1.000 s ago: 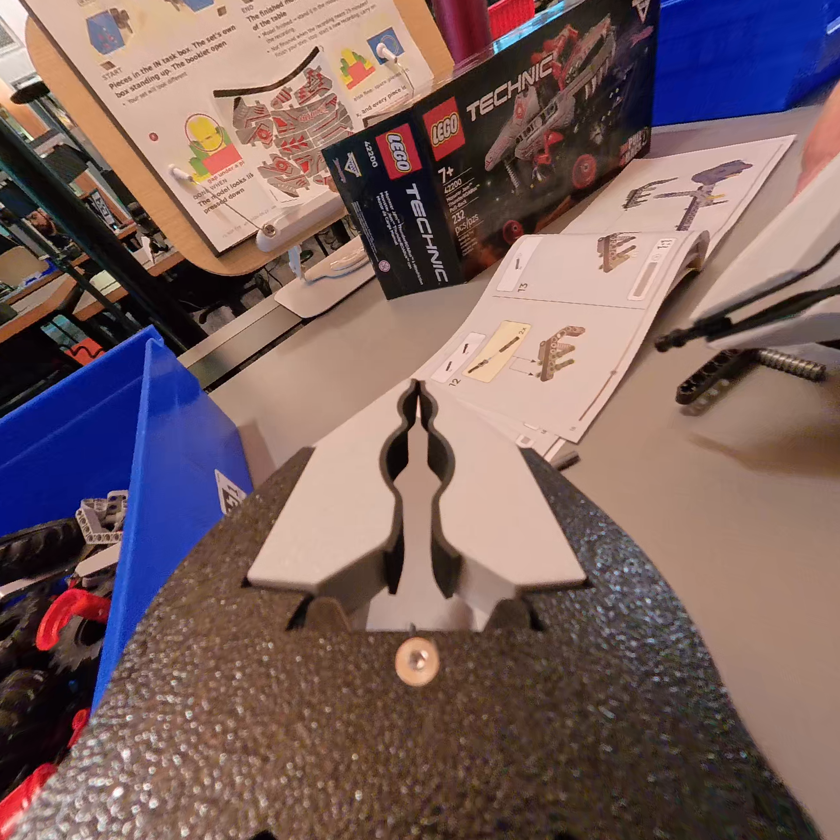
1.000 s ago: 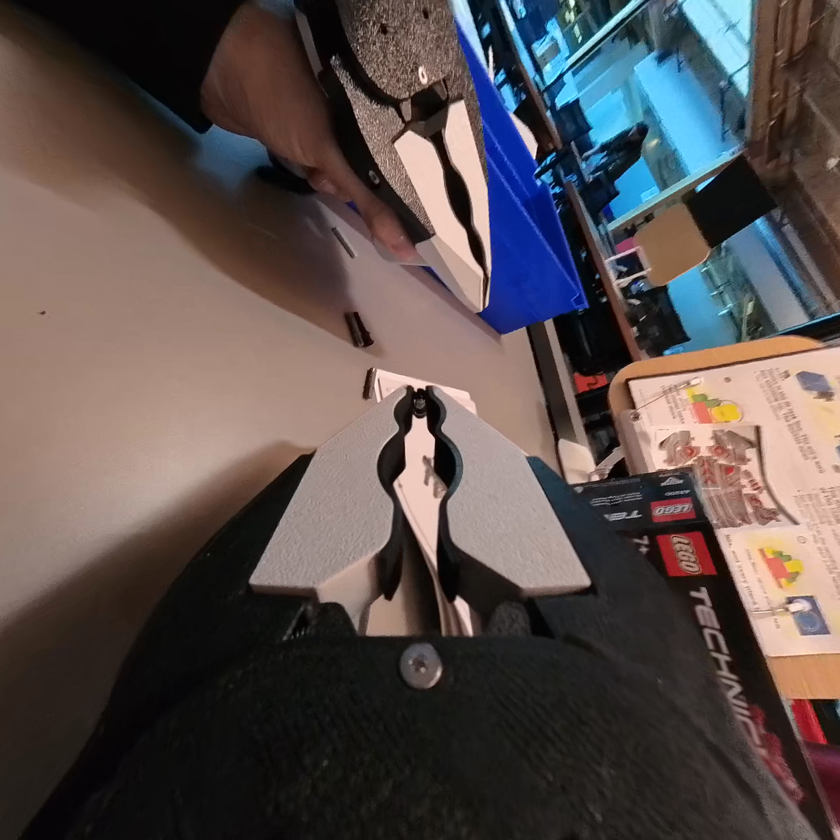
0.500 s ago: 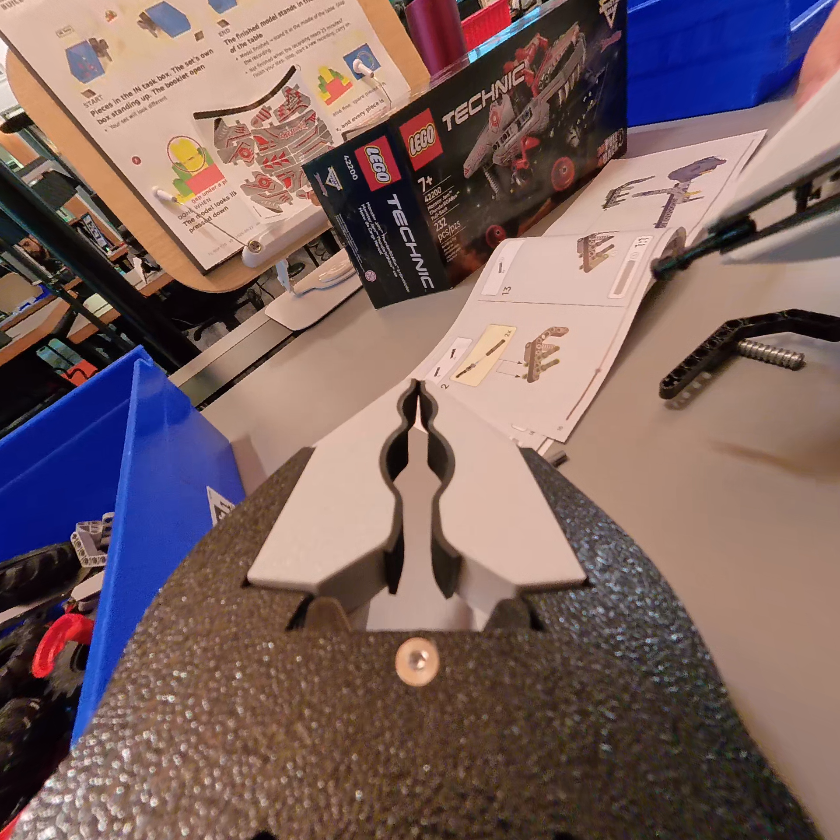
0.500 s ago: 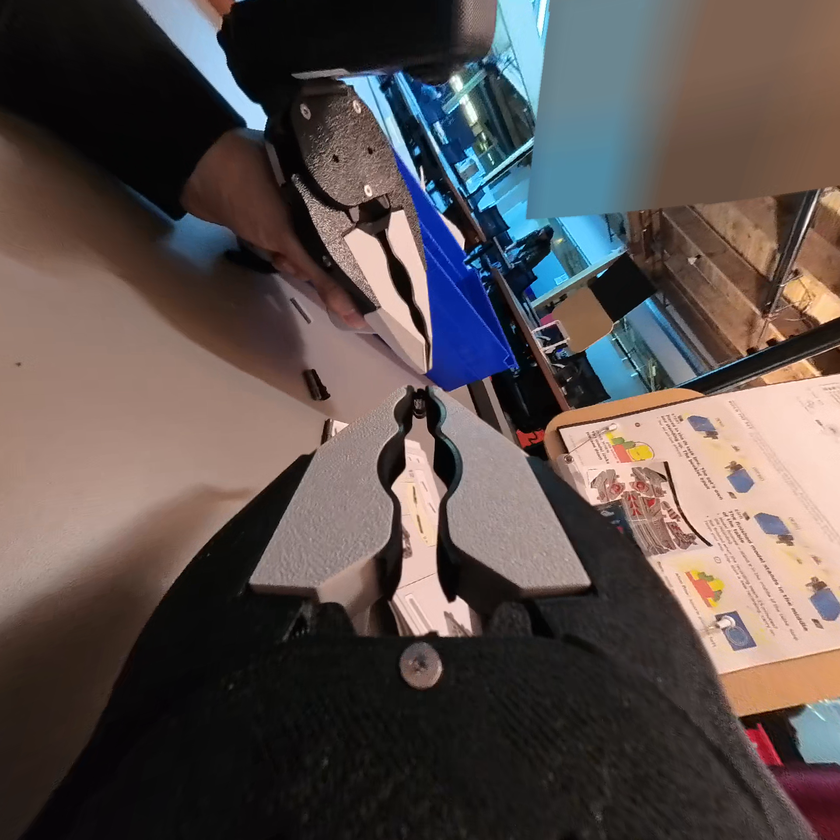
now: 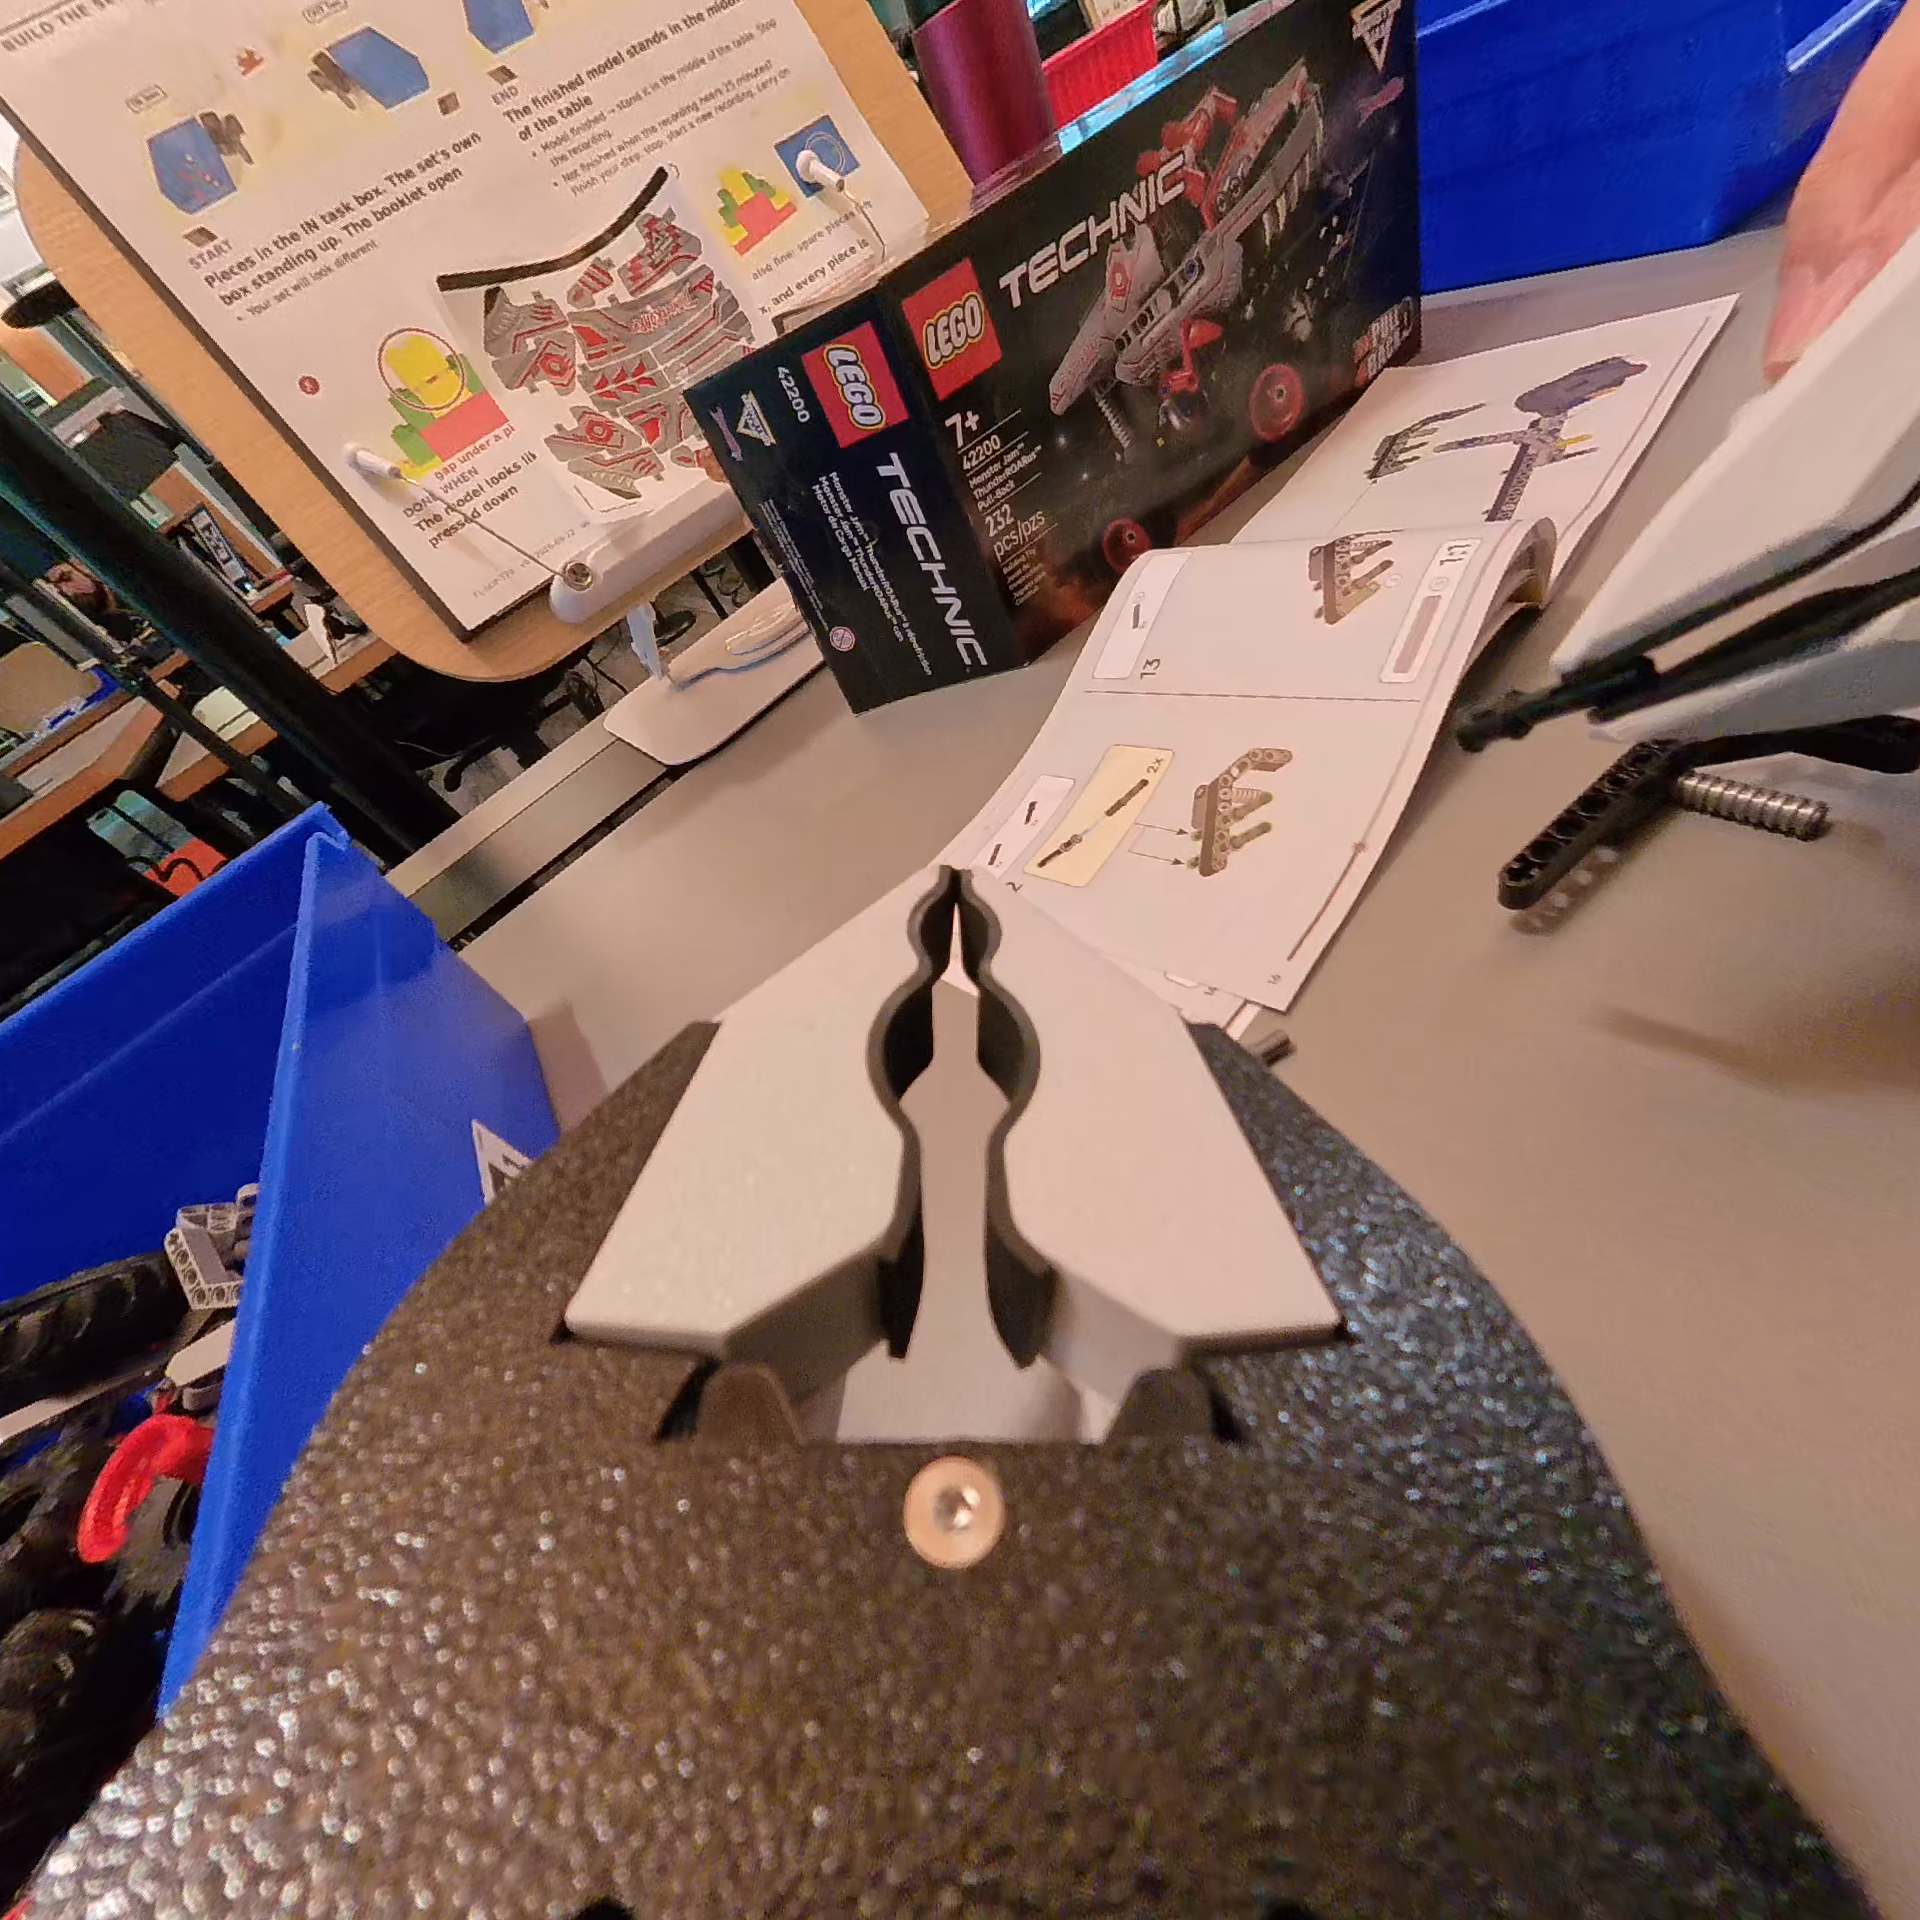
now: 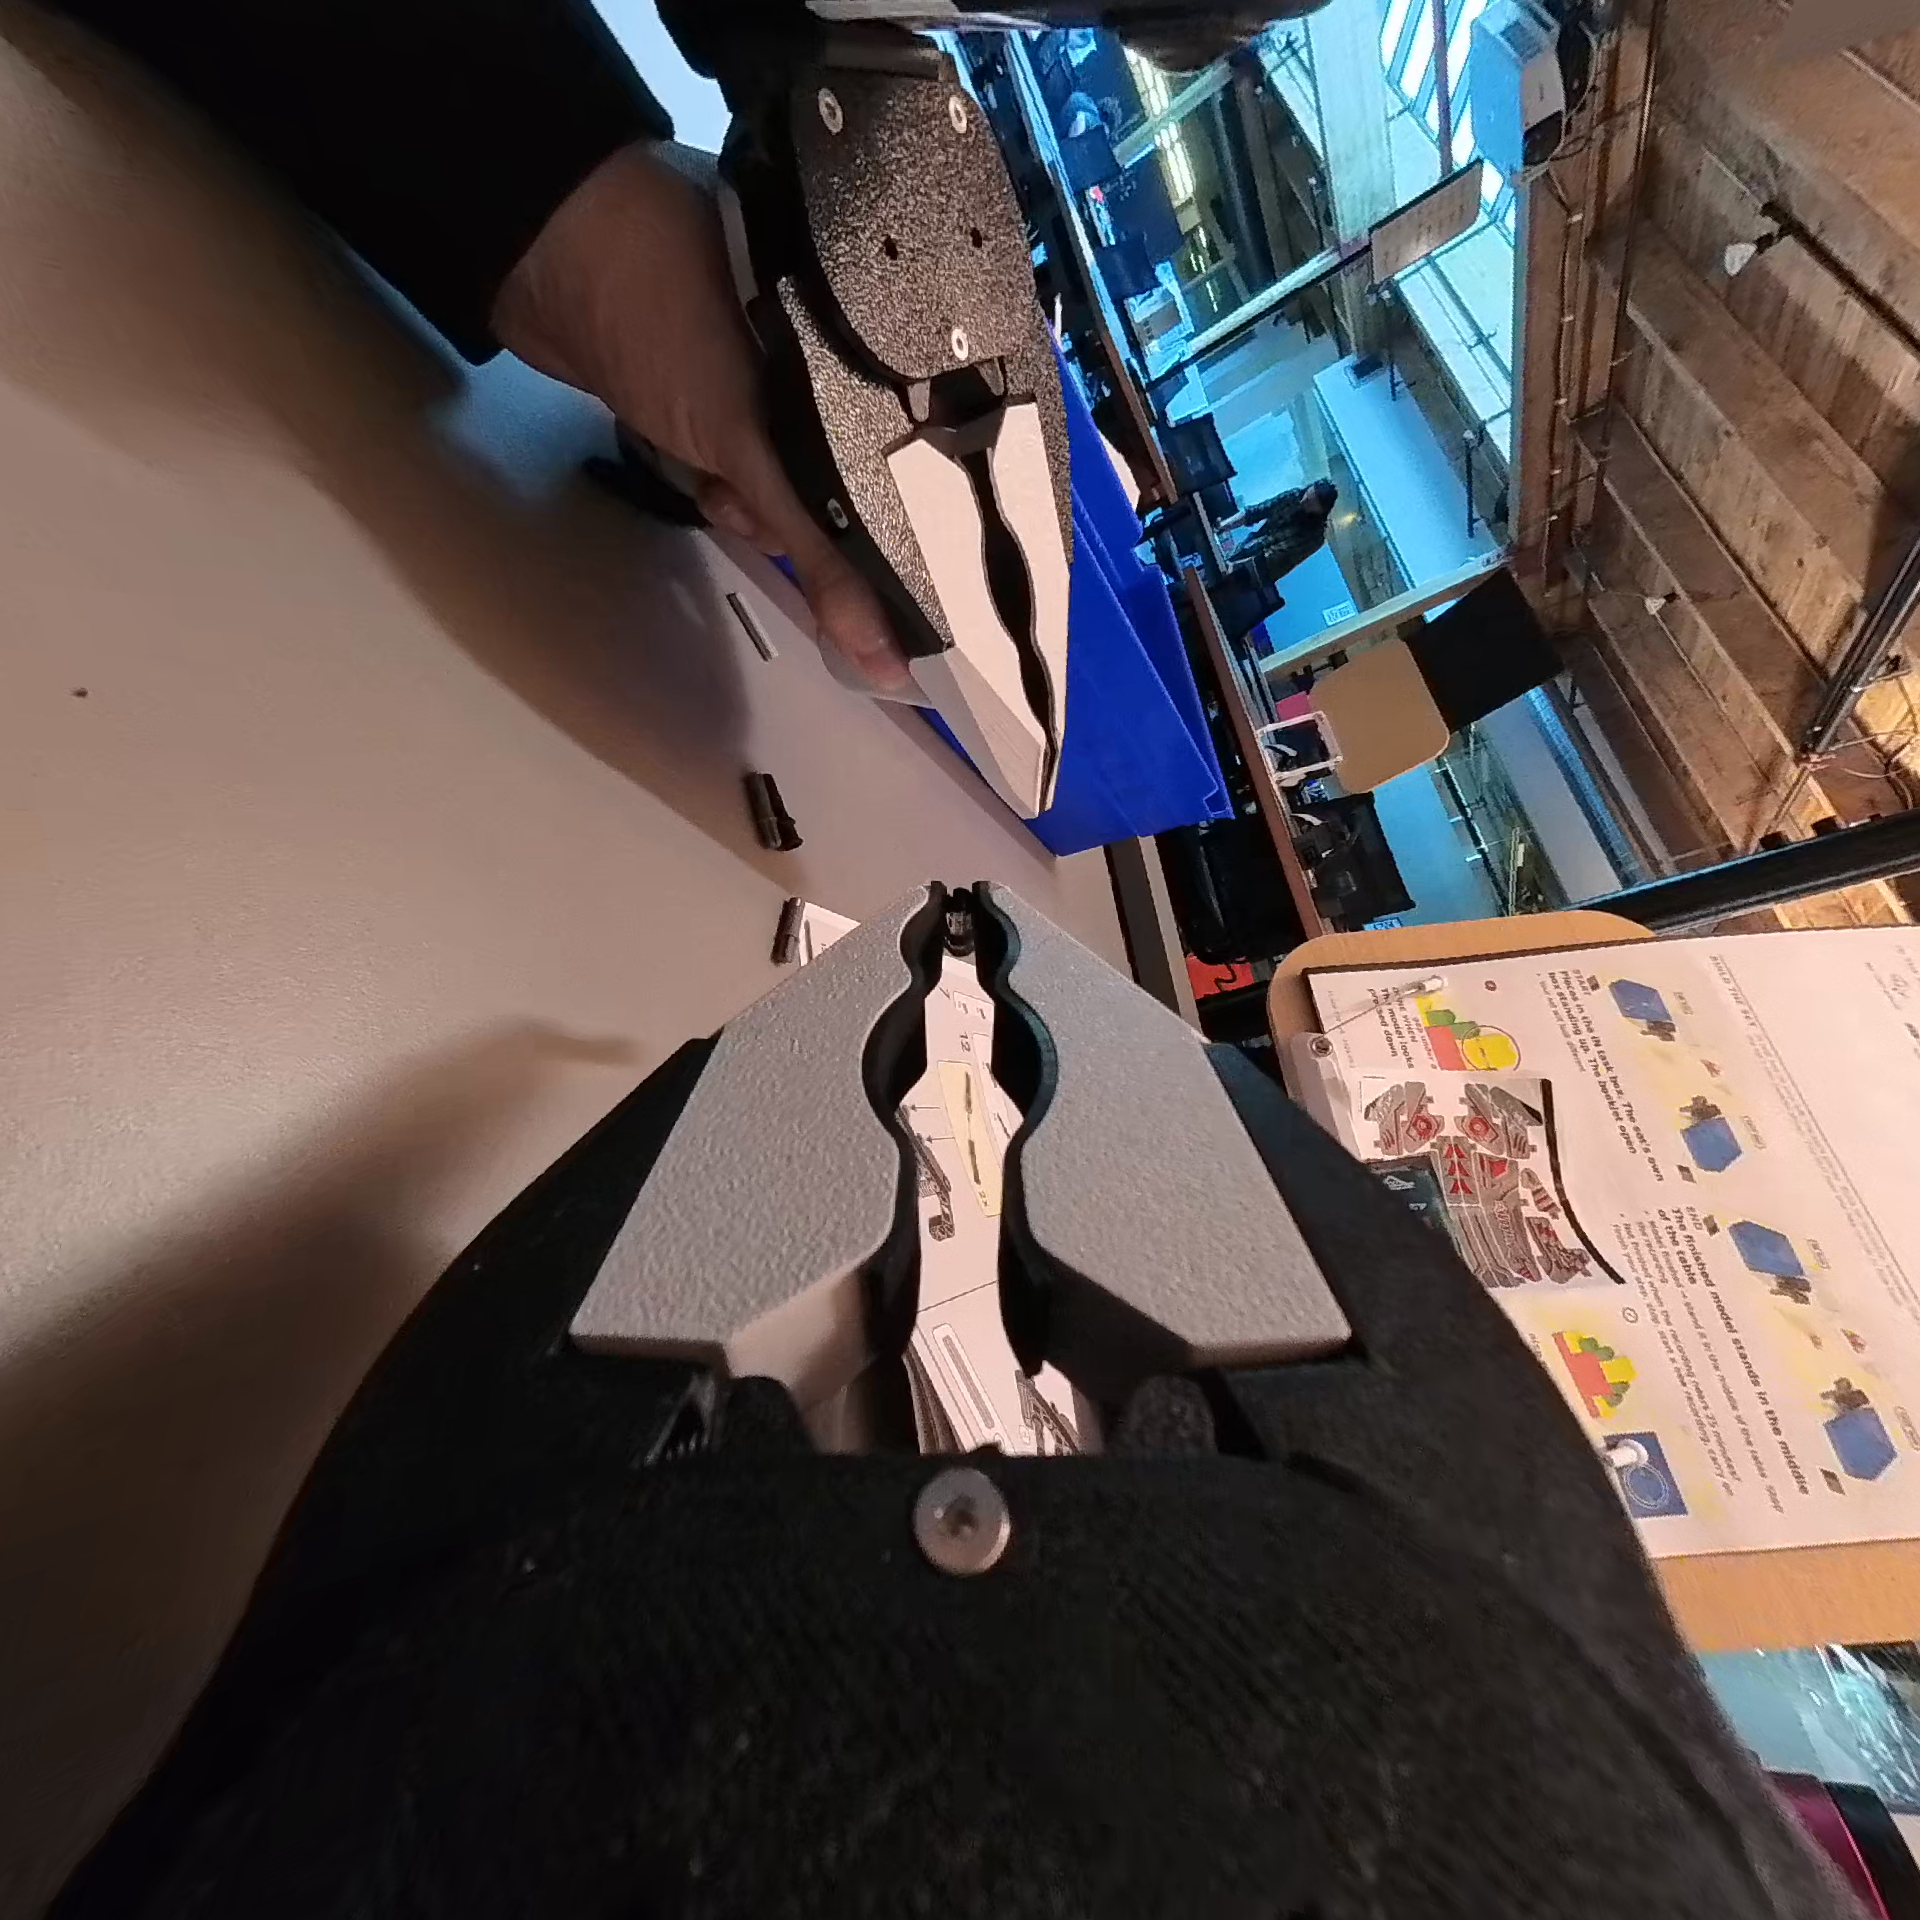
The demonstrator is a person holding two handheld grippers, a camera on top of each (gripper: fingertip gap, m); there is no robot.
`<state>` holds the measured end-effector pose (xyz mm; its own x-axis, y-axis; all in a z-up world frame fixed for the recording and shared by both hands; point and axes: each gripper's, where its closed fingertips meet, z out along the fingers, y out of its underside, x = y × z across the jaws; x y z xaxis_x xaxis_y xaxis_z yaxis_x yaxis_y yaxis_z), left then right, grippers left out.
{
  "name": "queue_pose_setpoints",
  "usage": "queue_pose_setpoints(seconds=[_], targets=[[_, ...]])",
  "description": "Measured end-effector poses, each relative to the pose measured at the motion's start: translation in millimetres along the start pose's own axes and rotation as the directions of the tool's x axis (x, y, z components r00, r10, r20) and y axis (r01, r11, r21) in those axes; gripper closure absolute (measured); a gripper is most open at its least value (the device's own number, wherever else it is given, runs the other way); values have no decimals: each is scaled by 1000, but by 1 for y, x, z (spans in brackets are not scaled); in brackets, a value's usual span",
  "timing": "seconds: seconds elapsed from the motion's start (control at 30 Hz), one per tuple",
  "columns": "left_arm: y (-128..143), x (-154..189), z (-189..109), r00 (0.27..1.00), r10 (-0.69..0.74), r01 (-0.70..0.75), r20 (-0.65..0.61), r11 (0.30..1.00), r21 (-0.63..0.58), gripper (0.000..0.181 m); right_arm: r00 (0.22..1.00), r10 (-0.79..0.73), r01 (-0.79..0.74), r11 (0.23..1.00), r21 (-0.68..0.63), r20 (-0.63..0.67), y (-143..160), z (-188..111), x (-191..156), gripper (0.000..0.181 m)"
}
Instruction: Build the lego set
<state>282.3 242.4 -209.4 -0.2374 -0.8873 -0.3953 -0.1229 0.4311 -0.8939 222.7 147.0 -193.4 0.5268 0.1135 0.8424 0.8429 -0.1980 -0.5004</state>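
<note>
Right gripper (image 6: 958, 902) has its matte grey fingers pinched on a thin black axle (image 5: 1538, 698), hanging just above the bent black beam (image 5: 1621, 821) on the smooth table (image 5: 1558, 1195). Left gripper (image 5: 958, 883) is closed with nothing in it, pebbly black body, beside the blue plastic bin (image 5: 353, 1091) of parts; the glossy open booklet (image 5: 1226, 769) sits just past its tips.

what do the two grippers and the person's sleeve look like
Both grippers have flat light-grey fingers with wavy black inner edges, on a rough black speckled body with a silver screw at its centre: left gripper, right gripper. The hand on the left one wears a dark sleeve.
</note>
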Motion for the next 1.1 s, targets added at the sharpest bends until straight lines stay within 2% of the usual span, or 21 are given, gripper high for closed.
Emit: queue_pose_setpoints(seconds=[0.63, 0.73, 0.83, 0.93, 1.0, 1.1], targets=[[0, 1, 0, 1000, 14, -14, -2, 1000, 1, 181, 1000, 5, -5, 1000, -8, -3, 6, 3, 2, 179], [-1, 3, 0, 1000, 17, -17, -13, 1000, 4, 181, 997, 80, -80, 997, 19, -9, 5, 3, 6, 179], [-14, 23, -3, 990, 11, 1, -143, 996, 84, 181, 975, 222, -222, 975, 20, -12, 12, 3, 13, 179], [-42, 53, -17, 940, 12, 69, -341, 972, 223, 180, 968, 249, -250, 968, -36, -37, 27, 3, 18, 179], [-55, 71, -25, 897, 18, 108, -443, 960, 257, 176, 968, 246, -248, 966, -68, -38, 32, 4, 18, 179], [-50, 76, -19, 906, 43, 50, -420, 977, 208, 173, 972, 234, -235, 970, -66, -28, 33, 5, 16, 179]])
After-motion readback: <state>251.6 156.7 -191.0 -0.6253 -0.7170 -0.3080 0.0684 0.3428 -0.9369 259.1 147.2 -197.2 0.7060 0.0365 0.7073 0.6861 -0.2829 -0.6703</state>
